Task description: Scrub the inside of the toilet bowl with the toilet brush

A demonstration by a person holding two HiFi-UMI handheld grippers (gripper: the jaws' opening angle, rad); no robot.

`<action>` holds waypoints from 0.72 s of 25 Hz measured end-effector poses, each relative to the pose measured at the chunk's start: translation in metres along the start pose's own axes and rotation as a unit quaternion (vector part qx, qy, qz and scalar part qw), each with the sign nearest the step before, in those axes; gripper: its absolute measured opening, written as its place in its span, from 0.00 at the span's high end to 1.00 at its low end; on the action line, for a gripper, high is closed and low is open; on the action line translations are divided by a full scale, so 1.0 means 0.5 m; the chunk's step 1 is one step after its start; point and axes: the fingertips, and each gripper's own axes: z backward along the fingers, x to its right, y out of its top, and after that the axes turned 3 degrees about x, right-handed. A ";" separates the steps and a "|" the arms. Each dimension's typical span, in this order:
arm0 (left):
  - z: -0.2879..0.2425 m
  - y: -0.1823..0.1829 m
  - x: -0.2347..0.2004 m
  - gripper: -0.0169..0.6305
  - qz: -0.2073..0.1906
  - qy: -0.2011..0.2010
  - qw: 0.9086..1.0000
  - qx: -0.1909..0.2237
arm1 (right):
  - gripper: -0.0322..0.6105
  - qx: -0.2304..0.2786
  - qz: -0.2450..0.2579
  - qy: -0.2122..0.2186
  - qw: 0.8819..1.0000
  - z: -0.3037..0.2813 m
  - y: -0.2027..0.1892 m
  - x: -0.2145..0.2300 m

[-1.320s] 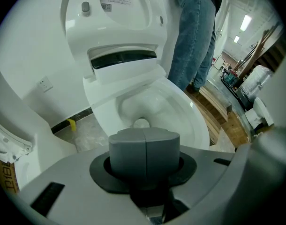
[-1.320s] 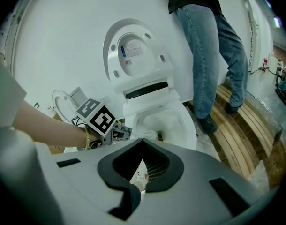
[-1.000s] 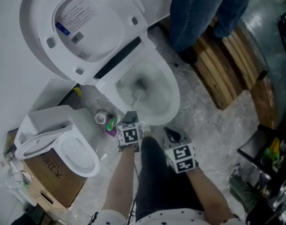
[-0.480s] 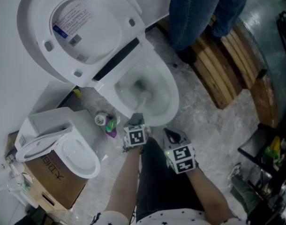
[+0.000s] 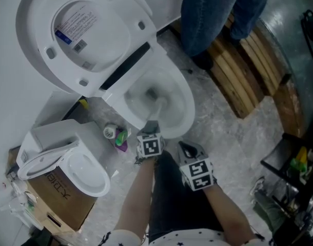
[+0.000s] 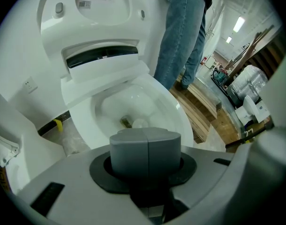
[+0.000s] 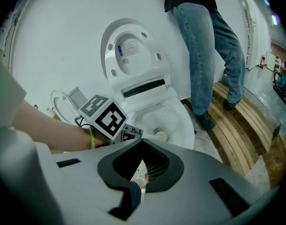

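The white toilet bowl stands with seat and lid raised. My left gripper hangs over the bowl's near rim, shut on the toilet brush handle. The brush head is down inside the bowl beside the drain, and shows as a pale knob in the left gripper view, past the closed grey jaws of the left gripper. My right gripper hovers over my lap, right of the left one, holding nothing. Its own view shows an empty recess of the right gripper, no jaws between.
A person in jeans stands just right of the toilet on a wooden pallet. Left of me a spare white seat unit rests on a cardboard box. Small bottles lie on the floor by the bowl's base.
My left gripper has shifted slightly right and toward the bowl, and the brush head has moved a little right inside it. The right gripper has stayed in place.
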 end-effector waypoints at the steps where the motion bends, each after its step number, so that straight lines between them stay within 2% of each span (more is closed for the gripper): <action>1: -0.002 0.004 0.001 0.74 -0.001 -0.001 1.000 0.002 | 0.94 -0.001 0.000 0.000 1.000 0.000 -0.001 0.001; 18: -0.038 0.101 -0.020 0.74 -0.011 0.000 1.000 0.029 | 0.94 -0.007 -0.010 -0.004 1.000 -0.013 -0.014 -0.002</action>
